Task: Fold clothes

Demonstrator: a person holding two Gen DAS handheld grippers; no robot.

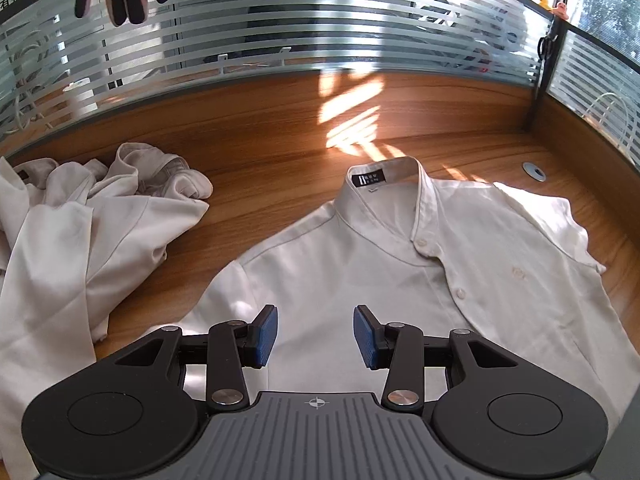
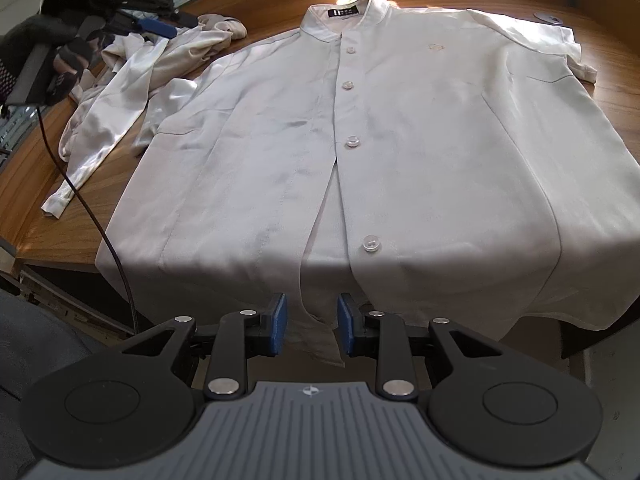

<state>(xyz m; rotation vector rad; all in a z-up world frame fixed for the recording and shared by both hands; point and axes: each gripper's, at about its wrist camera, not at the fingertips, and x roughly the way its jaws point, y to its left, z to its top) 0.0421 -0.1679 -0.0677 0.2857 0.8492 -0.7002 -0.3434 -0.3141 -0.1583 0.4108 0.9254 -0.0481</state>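
A white short-sleeved button-front shirt (image 2: 400, 128) with a band collar lies spread flat, front up, on the wood-grain worktop (image 1: 260, 168). Its collar is at the far side, and its hem hangs over the near edge. The sleeves lie out to left and right. Only the top buttons look done up; the placket gapes open toward the hem. To the far left a crumpled heap of white garments (image 1: 80, 216) lies on the same worktop, just beside the shirt's left sleeve.

The left gripper (image 1: 315, 336) hovers over the shirt's left front panel with its blue-padded jaws set wide and nothing between them. The right gripper (image 2: 311, 322) sits at the near edge, jaws moderately apart, and the drooping hem by the placket lies in the gap. The pictures do not show the pads pressing it.

The cloth looks thin, light and limp, with a slight sheen. It will likely sag and slide rather than hold a crease, and the loose lower placket may part when lifted. Firmer places to pinch would be the seamed edges: hem corners, shoulder seams, sleeve cuffs or the collar band, where the layers are doubled. Taking a single layer mid-panel would likely drag wrinkles across the front.

The shirt lies unfolded, laid out smooth.
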